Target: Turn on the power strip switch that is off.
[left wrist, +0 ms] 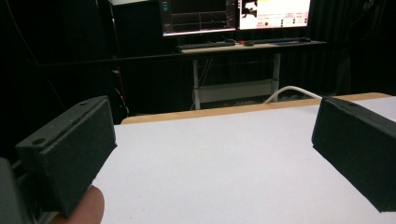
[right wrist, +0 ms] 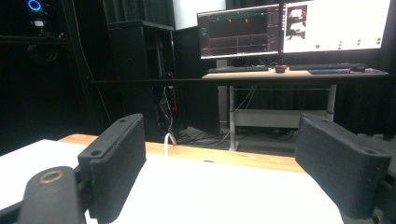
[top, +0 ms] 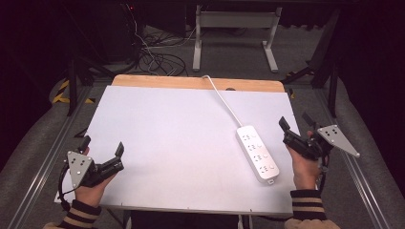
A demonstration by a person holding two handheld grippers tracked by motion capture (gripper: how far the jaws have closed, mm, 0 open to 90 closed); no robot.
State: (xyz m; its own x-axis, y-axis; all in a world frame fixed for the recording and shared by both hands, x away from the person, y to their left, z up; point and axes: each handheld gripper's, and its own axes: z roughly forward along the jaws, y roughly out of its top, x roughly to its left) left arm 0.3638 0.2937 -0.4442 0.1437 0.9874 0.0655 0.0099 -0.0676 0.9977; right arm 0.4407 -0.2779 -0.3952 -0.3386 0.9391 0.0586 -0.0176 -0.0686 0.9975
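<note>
The worktop (top: 181, 143) takes up most of the high view: a wide white sheet over a board whose bare wooden edge shows along the far side. Beyond it, on the dark floor, stands a desk frame with pale legs (top: 235, 28), and a tangle of cables (top: 155, 59) lies to its left. In the right gripper view that far desk carries two lit monitors (right wrist: 289, 28) and a keyboard (right wrist: 238, 69).

On the worktop, right of the middle and toward the near edge, lies a white power strip (top: 258, 153). It rests flat at a slant, its near end pointing to the near right corner. Its white cord (top: 224, 100) runs from the far end up to the wooden edge and over it.

The right tool (top: 296, 125) is held at the right edge of the worktop, just to the right of the power strip and apart from it. Its jaws are spread wide with nothing between them, as the right gripper view also shows (right wrist: 219, 172).

The left tool (top: 102, 148) is held at the near left corner of the worktop, well apart from the power strip. Its jaws too are spread, with only white sheet between them in the left gripper view (left wrist: 212, 168).

Both sleeves have striped cuffs (top: 308, 200).
</note>
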